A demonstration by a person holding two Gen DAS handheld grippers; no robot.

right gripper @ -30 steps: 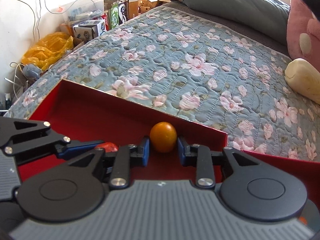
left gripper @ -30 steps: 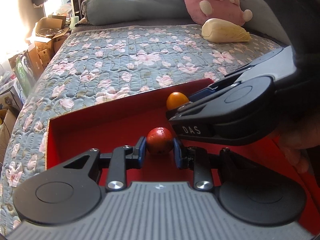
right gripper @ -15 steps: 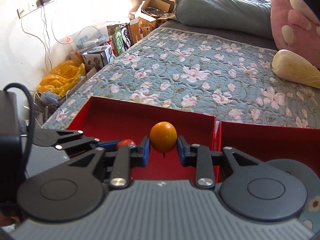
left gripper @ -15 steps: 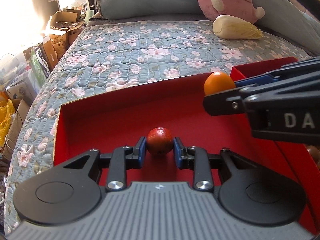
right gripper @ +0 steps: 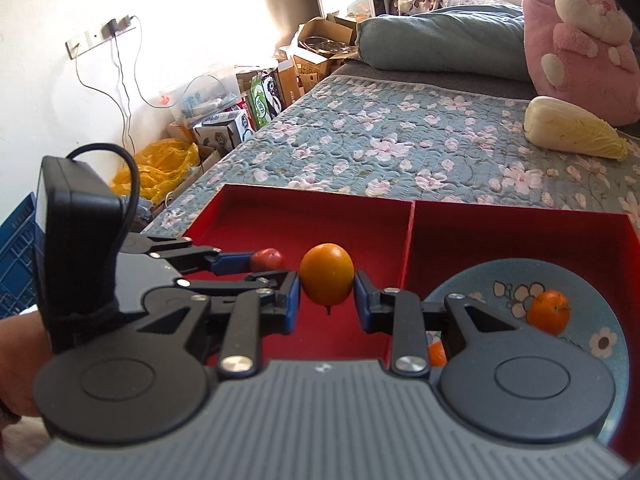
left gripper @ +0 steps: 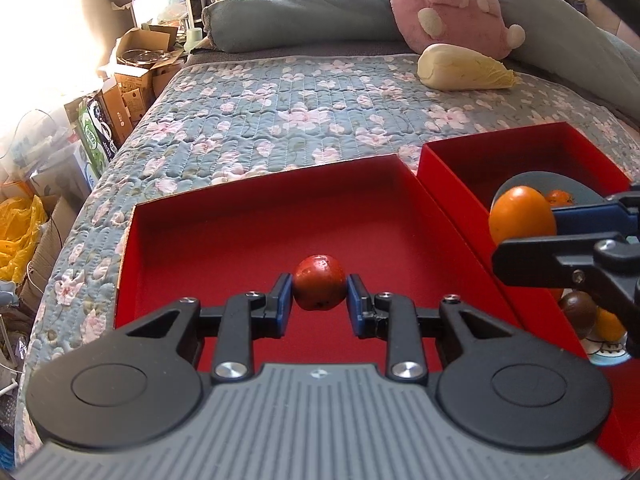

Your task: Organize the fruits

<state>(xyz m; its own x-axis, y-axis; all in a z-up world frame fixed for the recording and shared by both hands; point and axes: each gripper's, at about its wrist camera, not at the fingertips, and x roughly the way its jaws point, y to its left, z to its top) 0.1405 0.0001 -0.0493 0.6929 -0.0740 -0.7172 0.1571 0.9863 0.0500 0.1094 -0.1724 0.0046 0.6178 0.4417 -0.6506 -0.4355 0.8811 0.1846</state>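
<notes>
Gripping small round fruit like these calls for a light, centred pinch: both look smooth, firm-skinned and light, likely to roll or squirt out if caught off-centre, and apt to bruise if squeezed hard. The widest part is the place to hold, and that is where each is held now.

The left gripper (left gripper: pixel 320 300) is closed to a narrow gap on the red fruit (left gripper: pixel 320 288), its blue pads pressing the fruit's two sides. The fruit hangs above the floor of the left box (left gripper: pixel 248 236), which otherwise looks bare.

The right gripper (right gripper: pixel 326 294) is closed likewise on the orange fruit (right gripper: pixel 327 274), pads at its middle, a small stem tip pointing down. In the right wrist view it hangs over the left box just beside the wall between the boxes; in the left wrist view it appears over the right box (left gripper: pixel 480 168), so which side of that wall it is on I cannot tell.

The right box holds a blue floral plate (right gripper: pixel 600 344) with a small orange (right gripper: pixel 548 312) on it; a dark brown fruit (left gripper: pixel 576 312) and more orange pieces show near the plate's edge. Judging from this, both held fruits are bound for that plate.
</notes>
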